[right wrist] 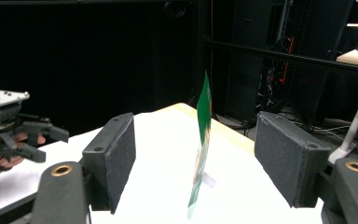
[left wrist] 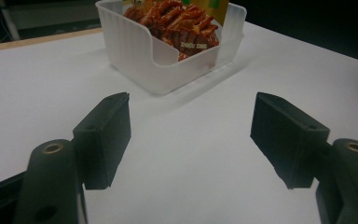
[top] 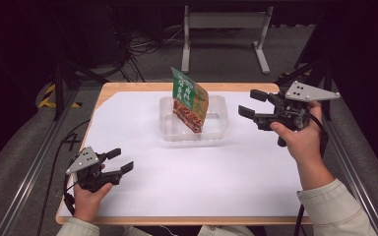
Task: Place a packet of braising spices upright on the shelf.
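On the left of the table (top: 128, 206), near its front edge, the left gripper (top: 120, 161) is held low over the white table covering (top: 256, 182) by the person's left hand (top: 89, 195). Its jaws are spread apart and nothing is held between them; in the left gripper view they are seen pointing across bare white surface towards the clear plastic tray (left wrist: 135, 51), well apart from it. A grey three-cornered plate is mounted on top of this gripper.

At the centre of the table, towards the far edge, the tray (top: 216, 129) is placed on the covering. A food packet (top: 190, 100) is stood upright in it, tilted slightly, with its lower edge inside the tray. The upper part of the packet is green and carries white characters that cannot be read at this resolution; the lower part bears a picture of a reddish-brown dish. In the left gripper view, that picture (left wrist: 177, 25) is seen through the cut-out in the tray wall, with a small line of pale print on it that is too blurred to read. No brand name can be made out.

To the right of the tray, the right gripper (top: 251, 103) is held above the table by the right hand (top: 302, 140), jaws directed towards the packet. In the right gripper view the packet (right wrist: 203, 144) is seen edge-on between the widely parted jaws, farther off and touched by neither pad. The jaws are open and nothing is gripped.
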A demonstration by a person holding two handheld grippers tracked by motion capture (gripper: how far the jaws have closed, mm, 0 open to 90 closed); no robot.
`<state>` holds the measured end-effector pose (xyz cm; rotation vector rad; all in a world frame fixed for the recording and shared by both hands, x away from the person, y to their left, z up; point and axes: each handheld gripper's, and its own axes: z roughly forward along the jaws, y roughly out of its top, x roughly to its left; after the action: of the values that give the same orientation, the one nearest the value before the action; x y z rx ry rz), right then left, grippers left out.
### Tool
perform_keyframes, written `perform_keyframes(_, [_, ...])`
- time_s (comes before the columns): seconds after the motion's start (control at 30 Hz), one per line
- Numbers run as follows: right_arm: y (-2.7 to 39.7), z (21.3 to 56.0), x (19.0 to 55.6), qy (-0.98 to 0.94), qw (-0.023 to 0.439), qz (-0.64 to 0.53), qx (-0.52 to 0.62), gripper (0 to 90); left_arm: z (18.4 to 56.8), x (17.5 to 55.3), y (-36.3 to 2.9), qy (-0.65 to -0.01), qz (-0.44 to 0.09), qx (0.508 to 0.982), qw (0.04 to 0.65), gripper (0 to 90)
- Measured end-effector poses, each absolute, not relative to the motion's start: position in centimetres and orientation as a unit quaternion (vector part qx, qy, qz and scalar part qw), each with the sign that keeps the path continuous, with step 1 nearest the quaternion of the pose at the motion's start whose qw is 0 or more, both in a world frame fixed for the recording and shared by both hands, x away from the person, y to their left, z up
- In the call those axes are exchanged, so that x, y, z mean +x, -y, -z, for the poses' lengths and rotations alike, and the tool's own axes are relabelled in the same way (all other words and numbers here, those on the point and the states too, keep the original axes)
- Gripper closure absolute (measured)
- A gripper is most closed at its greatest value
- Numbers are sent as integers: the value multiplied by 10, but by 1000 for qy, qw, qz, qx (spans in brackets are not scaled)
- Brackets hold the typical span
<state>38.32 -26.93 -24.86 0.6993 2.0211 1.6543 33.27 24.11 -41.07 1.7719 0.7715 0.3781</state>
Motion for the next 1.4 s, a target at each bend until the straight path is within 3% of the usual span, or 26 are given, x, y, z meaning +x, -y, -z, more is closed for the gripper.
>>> perform_keyframes(0.2, [280, 260, 372, -732, 219, -595, 250, 270, 411, 333, -241, -325, -159, 750, 554, 288])
perform_keyframes(0.77, [303, 336, 352, -723, 217, -589, 288, 269, 410, 329, -240, -328, -172, 751, 546, 273])
perform_keyframes(1.4, [301, 397, 344, -754, 225, -539, 299, 270, 411, 328, -241, -328, -167, 755, 543, 270])
